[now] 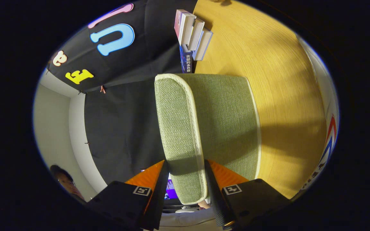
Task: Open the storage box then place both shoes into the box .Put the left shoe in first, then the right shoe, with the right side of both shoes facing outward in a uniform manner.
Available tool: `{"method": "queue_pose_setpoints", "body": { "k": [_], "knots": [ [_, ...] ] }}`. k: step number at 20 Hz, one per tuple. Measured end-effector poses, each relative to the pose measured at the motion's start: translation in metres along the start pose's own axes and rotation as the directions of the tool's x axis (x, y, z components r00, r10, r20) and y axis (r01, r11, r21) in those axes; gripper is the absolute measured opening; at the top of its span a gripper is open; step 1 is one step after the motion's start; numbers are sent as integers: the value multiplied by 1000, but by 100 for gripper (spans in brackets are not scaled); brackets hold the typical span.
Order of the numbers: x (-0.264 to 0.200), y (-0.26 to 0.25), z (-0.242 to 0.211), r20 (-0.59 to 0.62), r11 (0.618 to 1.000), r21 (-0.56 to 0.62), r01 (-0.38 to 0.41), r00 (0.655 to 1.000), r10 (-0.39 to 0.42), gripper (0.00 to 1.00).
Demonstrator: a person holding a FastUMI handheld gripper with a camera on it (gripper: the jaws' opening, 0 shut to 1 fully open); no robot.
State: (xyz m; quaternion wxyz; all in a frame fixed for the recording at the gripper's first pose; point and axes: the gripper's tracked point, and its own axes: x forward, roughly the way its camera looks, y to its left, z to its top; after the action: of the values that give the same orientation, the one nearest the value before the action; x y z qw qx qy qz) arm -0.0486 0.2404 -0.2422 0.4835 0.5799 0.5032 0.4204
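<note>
The green woven storage box [226,118] with pale piping stands on the wooden table [275,64], and the whole scene appears turned on its side. Its lid's narrow side flap [178,128] runs straight back between my fingers. My gripper [185,162] is shut on that flap, one finger pressing on each face of it near its end. The lid looks slightly raised, but I cannot see inside the box.
A row of books [191,32] stands on the table just beyond the box. A person [64,181] sits by the pale wall past the fingers, and a lit screen [171,193] shows between the fingers.
</note>
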Motion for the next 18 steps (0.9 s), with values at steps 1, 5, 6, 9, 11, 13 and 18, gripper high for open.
{"method": "queue_pose_setpoints", "body": {
  "k": [1, 5, 6, 9, 11, 13, 18],
  "knots": [
    [-3, 0, -6, -26, 1000, -1, 7, 1000, -7, 63],
    [-16, -5, -25, -75, 999, -25, 48, 996, -50, 39],
    [-15, -3, -21, -54, 998, -31, 48, 997, -50, 25],
    [-17, 5, -12, 10, 997, -59, 53, 999, -53, 15],
    [-19, 20, -14, 36, 997, -70, 26, 999, -23, 11],
    [-19, 32, 10, 119, 998, -62, -3, 993, 10, 5],
    [-20, 81, 10, 168, 993, -100, -62, 983, 79, 5]
  ]
}}
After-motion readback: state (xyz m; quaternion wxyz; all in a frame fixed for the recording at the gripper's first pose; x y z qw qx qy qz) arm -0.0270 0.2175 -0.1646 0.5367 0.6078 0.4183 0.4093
